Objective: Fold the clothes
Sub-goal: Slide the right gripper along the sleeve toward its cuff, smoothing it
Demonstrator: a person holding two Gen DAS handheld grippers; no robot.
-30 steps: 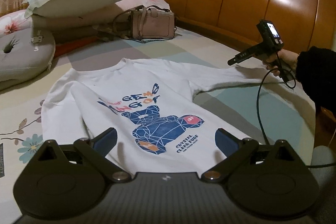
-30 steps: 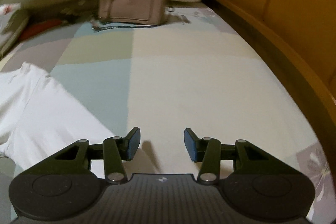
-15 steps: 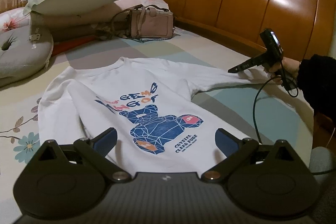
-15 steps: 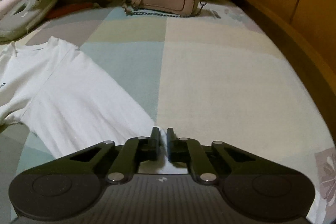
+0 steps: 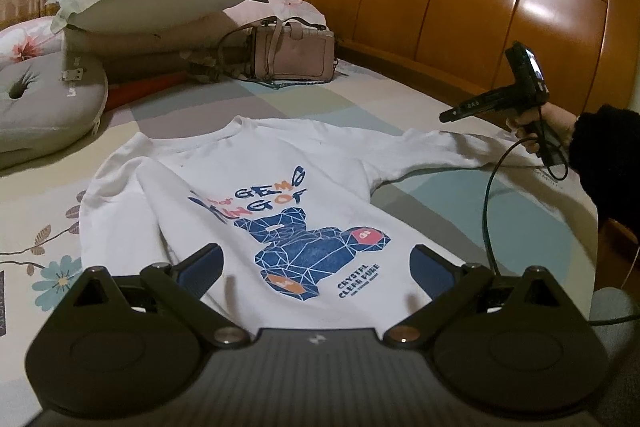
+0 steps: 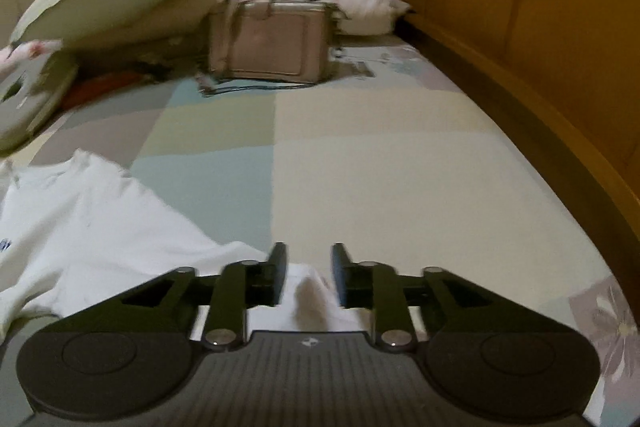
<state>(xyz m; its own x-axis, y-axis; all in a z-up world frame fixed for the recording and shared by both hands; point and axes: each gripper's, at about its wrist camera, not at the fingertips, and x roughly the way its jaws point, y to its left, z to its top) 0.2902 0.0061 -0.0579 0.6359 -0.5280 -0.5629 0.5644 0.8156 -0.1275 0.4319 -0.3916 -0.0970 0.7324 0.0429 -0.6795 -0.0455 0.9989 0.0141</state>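
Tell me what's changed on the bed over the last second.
The right gripper pinched shut at the sleeve cuff, and its jaws have just been opening again, the cuff lying between the fingers, not pressed. The left gripper stayed open over the white shirt; handbag and pillows unmoved.

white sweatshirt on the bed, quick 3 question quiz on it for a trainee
1. True or false: the white sweatshirt lies print side up on the bed.
2. Which gripper is at the end of the outstretched sleeve? A) left gripper B) right gripper
3. Fill in: near the pillows, by the headboard, stands a pink ____.

Key
1. True.
2. B; its jaws have just been opening, with a ridge of sleeve cloth between them, not pressed.
3. handbag.
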